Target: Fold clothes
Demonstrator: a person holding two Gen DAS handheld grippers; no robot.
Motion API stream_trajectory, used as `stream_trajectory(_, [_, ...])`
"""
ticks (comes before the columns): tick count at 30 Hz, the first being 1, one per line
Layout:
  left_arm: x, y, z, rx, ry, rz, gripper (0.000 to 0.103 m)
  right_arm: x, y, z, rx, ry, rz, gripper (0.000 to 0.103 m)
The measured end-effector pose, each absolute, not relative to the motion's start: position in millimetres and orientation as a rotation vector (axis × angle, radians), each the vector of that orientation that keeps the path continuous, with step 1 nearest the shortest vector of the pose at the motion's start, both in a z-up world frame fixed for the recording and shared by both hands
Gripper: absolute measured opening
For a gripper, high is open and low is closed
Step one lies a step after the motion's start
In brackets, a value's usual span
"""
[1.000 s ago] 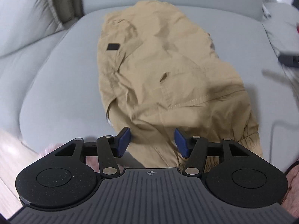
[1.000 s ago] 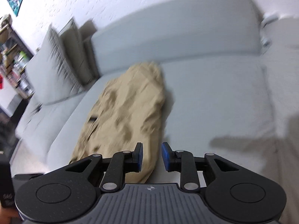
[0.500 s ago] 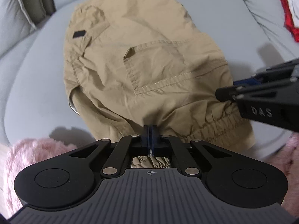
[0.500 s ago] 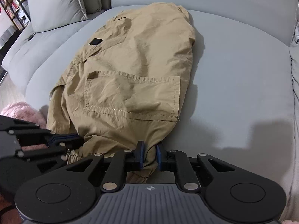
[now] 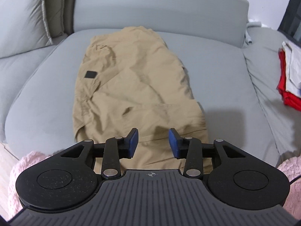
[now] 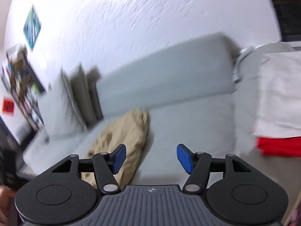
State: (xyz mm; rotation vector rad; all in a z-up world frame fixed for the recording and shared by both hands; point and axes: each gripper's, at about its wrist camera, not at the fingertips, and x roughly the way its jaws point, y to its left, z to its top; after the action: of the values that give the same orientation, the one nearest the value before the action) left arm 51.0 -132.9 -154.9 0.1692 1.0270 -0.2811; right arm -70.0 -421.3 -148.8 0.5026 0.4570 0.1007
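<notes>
Khaki trousers (image 5: 131,86) lie folded on the grey sofa (image 5: 222,79) seat, running from near the backrest to the front edge, roughly mid-cushion. Black patch showing on the left side of the cloth; a pocket seam runs across the near half. Fabric rumpled, not flat.

Left gripper (image 5: 152,141) hangs over the near end of the trousers, pointing steeply down. Blue pads apart, jaws opening; cloth shows in the gap below them, but the pads do not press on it.

Right gripper (image 6: 150,158) aims more level, across the seat toward the backrest. Pads wide apart, jaws opening, nothing between them. This view is heavily motion-blurred; trousers (image 6: 124,131) sit just left of the gripper's line, bare cushion straight ahead.

Folded stack (image 5: 289,73) of white over red cloth rests at the right end of the sofa, well apart from the trousers. Grey pillows (image 5: 24,15) stand at the left end against the backrest. Pink fluffy fabric (image 5: 17,171) at both lower corners of the left view, at the sofa's front edge.
</notes>
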Motion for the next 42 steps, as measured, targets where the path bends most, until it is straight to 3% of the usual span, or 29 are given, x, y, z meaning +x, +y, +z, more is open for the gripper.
stream_trajectory(9, [56,-153,-174,0.246,1.069,-0.155,0.043,-143,-572,-186,0.684,0.205,-0.043,0.076])
stream_trajectory(19, [60,-153,-179,0.298,1.076,-0.083,0.044,-118,-595,-223,0.718,0.238,-0.046,0.076])
stream_trajectory(24, [59,-148,-177,0.266,1.073,-0.075,0.044,-118,-582,-186,0.528,0.211,-0.101,0.075])
stream_trajectory(33, [53,-121,-170,0.206,1.078,-0.088,0.045,-106,-523,-142,0.456,0.298,0.041,0.076])
stream_trajectory(42, [33,-59,-166,0.142,1.085,-0.035,0.049,-38,-374,-120,0.323,0.607,0.260,0.075])
